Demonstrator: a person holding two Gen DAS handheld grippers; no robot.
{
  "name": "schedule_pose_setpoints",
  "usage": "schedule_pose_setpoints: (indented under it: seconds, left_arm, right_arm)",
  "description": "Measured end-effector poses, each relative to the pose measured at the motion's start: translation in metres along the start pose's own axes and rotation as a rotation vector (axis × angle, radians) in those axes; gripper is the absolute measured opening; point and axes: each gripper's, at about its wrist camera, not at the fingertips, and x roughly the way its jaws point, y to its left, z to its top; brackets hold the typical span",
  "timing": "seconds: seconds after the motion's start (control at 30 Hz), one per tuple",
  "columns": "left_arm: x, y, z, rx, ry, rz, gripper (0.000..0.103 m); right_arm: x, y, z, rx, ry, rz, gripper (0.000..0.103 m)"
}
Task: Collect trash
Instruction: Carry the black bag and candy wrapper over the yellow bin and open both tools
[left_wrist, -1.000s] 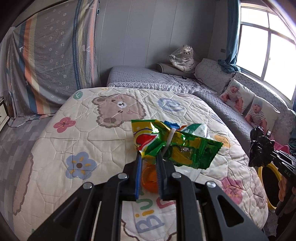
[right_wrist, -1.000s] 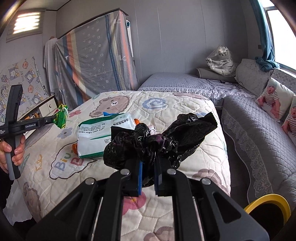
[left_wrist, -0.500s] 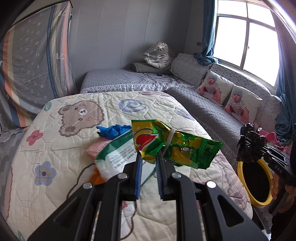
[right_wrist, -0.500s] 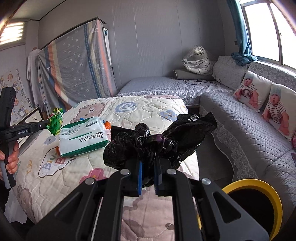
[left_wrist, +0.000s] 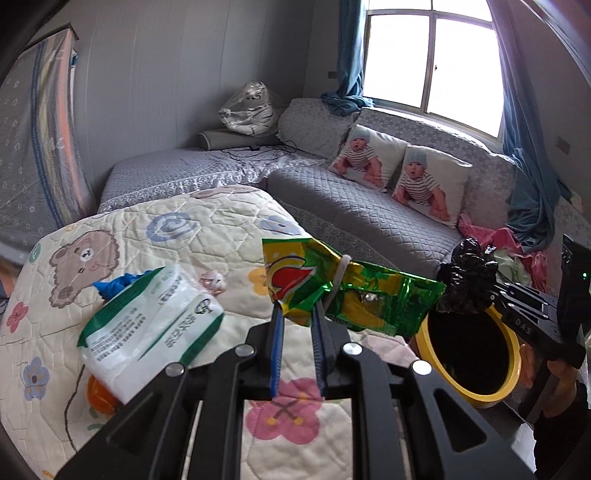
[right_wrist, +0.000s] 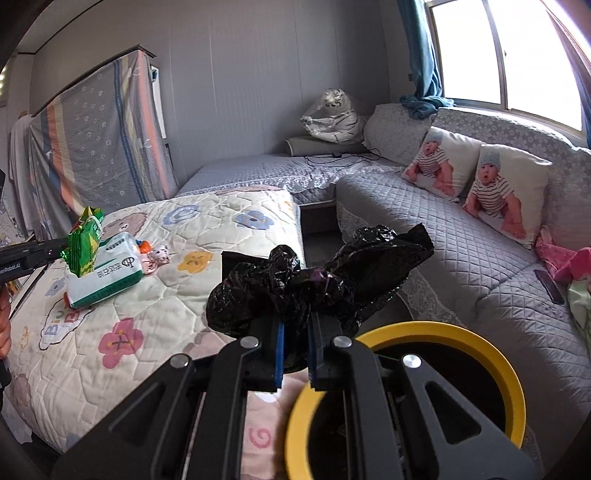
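The left tool (left_wrist: 297, 325) pinches a crinkly green-and-yellow foil snack wrapper (left_wrist: 347, 291) above the quilted bed (left_wrist: 207, 236). The right tool (right_wrist: 295, 336) pinches a crumpled black plastic bag (right_wrist: 314, 280) over the yellow-rimmed bin (right_wrist: 476, 343). Both look light, limp and slippery, best gripped at bunched folds. The white-and-green tissue pack (left_wrist: 147, 328) carries unreadable Chinese print.

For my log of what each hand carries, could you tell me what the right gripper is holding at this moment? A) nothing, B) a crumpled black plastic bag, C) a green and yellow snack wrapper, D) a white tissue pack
B: the right gripper is shut on the crumpled black plastic bag, beside the yellow-rimmed bin; the left gripper has the green snack wrapper.
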Motion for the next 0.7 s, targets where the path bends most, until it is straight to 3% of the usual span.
schedule_pose_setpoints:
  seconds: [0.53,0.7]
  left_arm:
    - [0.078,-0.111,0.009,0.126,0.091,-0.188,0.013]
    - [0.108,-0.139,0.005,0.154,0.142,-0.231,0.013]
  right_arm:
    - [-0.029,-0.071,-0.038,0.056,0.033,-0.235,0.009]
    - [-0.028,-0.086,-0.049,0.082,0.070,-0.256,0.009]
